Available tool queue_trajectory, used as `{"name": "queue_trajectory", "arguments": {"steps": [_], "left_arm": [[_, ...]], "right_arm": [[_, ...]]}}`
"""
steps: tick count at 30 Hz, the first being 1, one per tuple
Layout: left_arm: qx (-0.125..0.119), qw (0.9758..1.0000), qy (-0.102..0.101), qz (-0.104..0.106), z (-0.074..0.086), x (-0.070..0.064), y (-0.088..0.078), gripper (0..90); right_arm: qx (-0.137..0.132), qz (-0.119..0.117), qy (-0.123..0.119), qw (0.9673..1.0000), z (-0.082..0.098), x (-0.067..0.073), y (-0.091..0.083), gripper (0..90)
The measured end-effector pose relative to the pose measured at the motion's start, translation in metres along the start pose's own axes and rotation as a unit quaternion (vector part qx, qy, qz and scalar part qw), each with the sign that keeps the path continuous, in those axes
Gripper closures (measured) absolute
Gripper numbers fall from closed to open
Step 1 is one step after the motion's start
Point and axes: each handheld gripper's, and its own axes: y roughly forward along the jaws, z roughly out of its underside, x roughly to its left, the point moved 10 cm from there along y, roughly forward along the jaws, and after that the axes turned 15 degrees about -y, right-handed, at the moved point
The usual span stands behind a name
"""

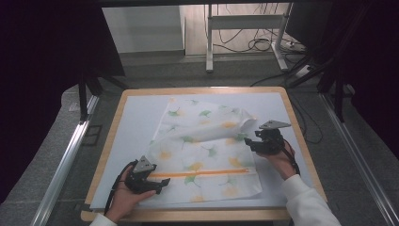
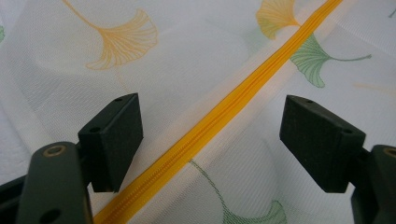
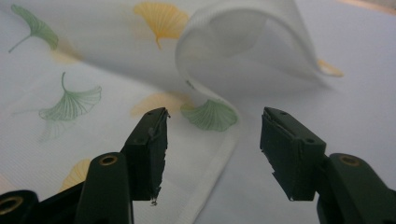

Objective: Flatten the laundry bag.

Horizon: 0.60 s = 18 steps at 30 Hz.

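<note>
In the high view, a white mesh bag (image 1: 207, 150) printed with green and yellow leaves lies flat across the middle of the desk (image 1: 136, 113), its orange zipper (image 1: 200, 173) running level near the lower edge. The bag's upper right corner is curled up and folded back over itself. The left claw (image 1: 160, 183), in a hand at the lower left of the frame, rests at the zipper's left end. The right claw (image 1: 249, 142), held by a white-sleeved arm at the right, sits at the bag's right edge just below the curled corner.

In the left gripper view, the left claw (image 2: 210, 149) is spread wide, its pads (image 2: 114, 140) clear of the cloth, and the zipper (image 2: 224, 112) crosses diagonally between them from lower left to upper right.

In the right gripper view, the right claw (image 3: 212, 149) is spread with nothing pinched. The bag's hemmed edge (image 3: 219, 158) runs up between the jaws, and the curled corner (image 3: 243, 42) stands up at the top centre of the frame.
</note>
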Motion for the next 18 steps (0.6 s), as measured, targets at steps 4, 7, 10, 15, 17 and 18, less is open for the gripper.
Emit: {"name": "queue_trajectory", "arguments": {"steps": [4, 7, 10, 15, 17, 18], "left_arm": [[-0.002, 1.0000, -0.001, -0.003, 0.000, 0.001, -0.001, 21.4], [-0.003, 1.0000, -0.005, -0.002, 0.000, 0.002, -0.002, 21.4], [-0.003, 1.0000, -0.005, -0.001, 0.001, 0.003, -0.002, 21.4], [-0.005, 1.0000, -0.004, -0.001, 0.000, 0.002, -0.003, 21.4], [-0.005, 1.0000, -0.002, -0.002, 0.000, 0.002, -0.003, 21.4], [-0.005, 1.0000, -0.002, -0.002, 0.000, 0.002, -0.003, 21.4]], "right_arm": [[0.015, -0.006, -0.003, 0.9999, 0.004, 0.003, 0.011, 41.4], [0.034, -0.023, 0.003, 0.9991, 0.013, 0.011, 0.013, 41.0], [0.030, -0.041, 0.004, 0.9987, 0.024, 0.026, 0.002, 41.5], [0.049, -0.078, 0.010, 0.9956, 0.049, 0.063, -0.035, 36.9], [0.056, -0.086, 0.011, 0.9946, 0.056, 0.072, -0.042, 34.4], [0.062, -0.087, 0.008, 0.9943, 0.060, 0.075, -0.044, 33.2]]}}
